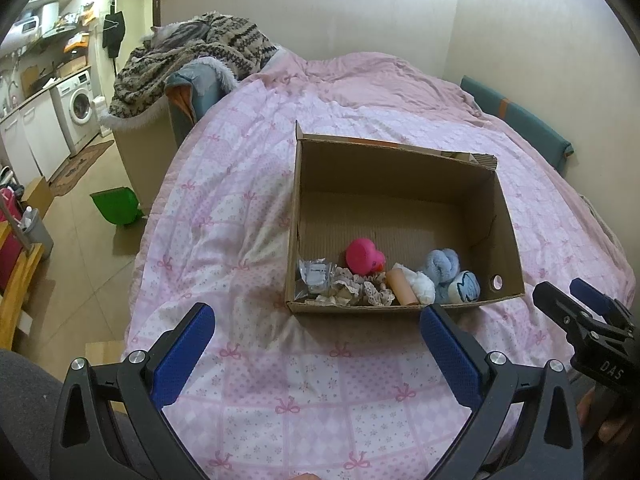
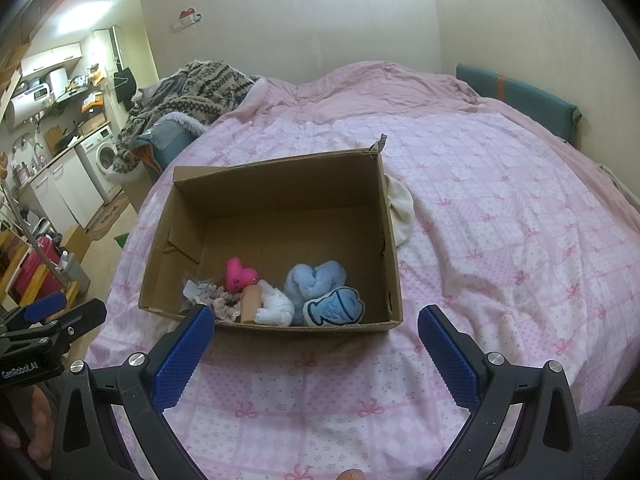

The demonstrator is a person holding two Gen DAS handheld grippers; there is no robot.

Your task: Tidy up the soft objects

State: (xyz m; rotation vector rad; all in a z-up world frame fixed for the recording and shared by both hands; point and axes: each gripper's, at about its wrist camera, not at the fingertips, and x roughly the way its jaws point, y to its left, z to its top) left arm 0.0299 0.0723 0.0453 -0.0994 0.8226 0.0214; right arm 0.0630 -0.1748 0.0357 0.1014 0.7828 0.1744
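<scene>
An open cardboard box [image 1: 400, 172] [image 2: 280, 176] sits on the pink bed. Along its near wall lie a pink plush [image 1: 362, 256] [image 2: 238, 276], a blue plush [image 1: 442, 266] [image 2: 316, 280], a blue fish cushion [image 2: 335, 307] [image 1: 464, 286], a white soft toy [image 2: 276, 306] [image 1: 422, 284], a tan roll [image 1: 402, 288] [image 2: 252, 302], lace scrunchies [image 1: 360, 290] [image 2: 222, 304] and a clear packet [image 1: 316, 276]. My left gripper [image 1: 316, 320] and my right gripper [image 2: 316, 322] are both open and empty, just in front of the box. A cream cloth [image 2: 400, 210] lies outside the box's right wall.
The bed's pink patterned quilt [image 1: 280, 380] [image 2: 500, 240] surrounds the box. A patterned blanket heap [image 1: 192, 56] lies at the far left. A green bin [image 1: 116, 204] stands on the floor left of the bed, with a washing machine [image 1: 80, 106] beyond.
</scene>
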